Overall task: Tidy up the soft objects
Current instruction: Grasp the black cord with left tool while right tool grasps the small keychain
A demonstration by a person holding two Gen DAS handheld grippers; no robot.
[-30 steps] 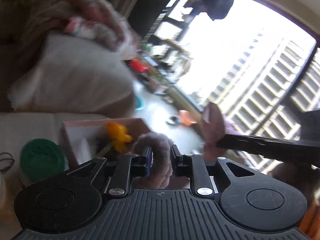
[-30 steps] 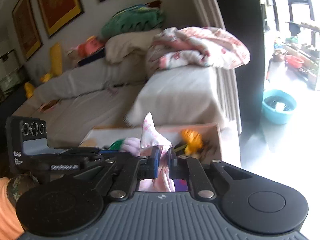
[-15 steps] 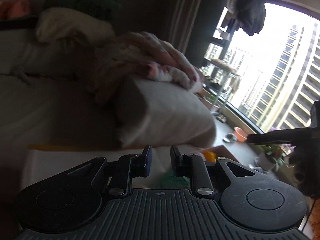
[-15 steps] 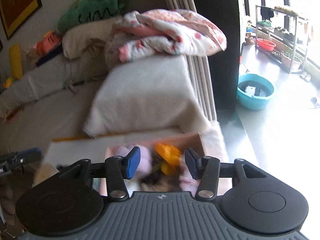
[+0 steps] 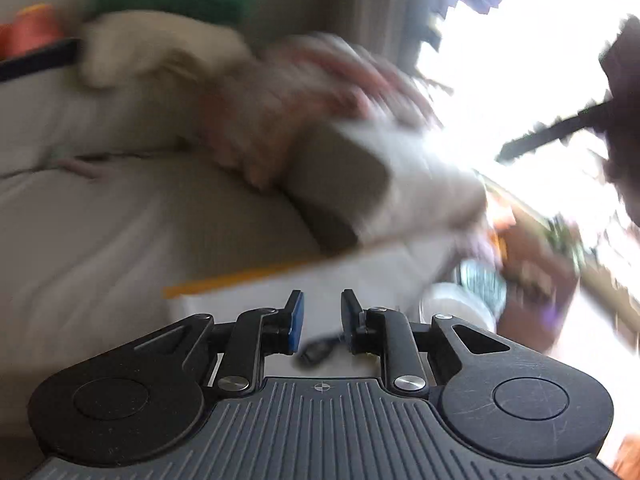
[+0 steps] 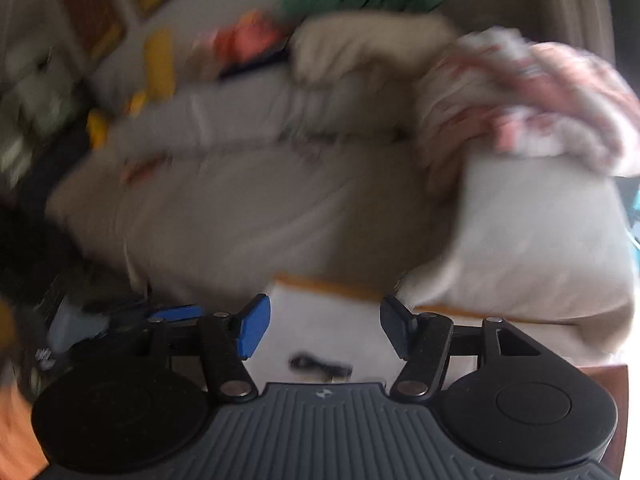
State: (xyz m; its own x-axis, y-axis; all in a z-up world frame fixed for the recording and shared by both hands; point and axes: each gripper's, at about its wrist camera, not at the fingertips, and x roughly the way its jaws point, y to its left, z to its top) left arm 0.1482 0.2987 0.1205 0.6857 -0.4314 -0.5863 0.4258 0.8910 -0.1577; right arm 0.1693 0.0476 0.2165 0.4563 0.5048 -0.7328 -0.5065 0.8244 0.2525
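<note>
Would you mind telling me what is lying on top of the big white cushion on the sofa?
A crumpled pink-and-white blanket is heaped on the white cushion. Anything beneath the blanket is covered, and motion blur hides finer detail.

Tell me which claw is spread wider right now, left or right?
The right claw: its fingers stand far apart with nothing between them. The left claw shows only a narrow gap, also holding nothing.

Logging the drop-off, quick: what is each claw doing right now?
Left claw: open a little, holding nothing.
Right claw: open wide, holding nothing.
</note>
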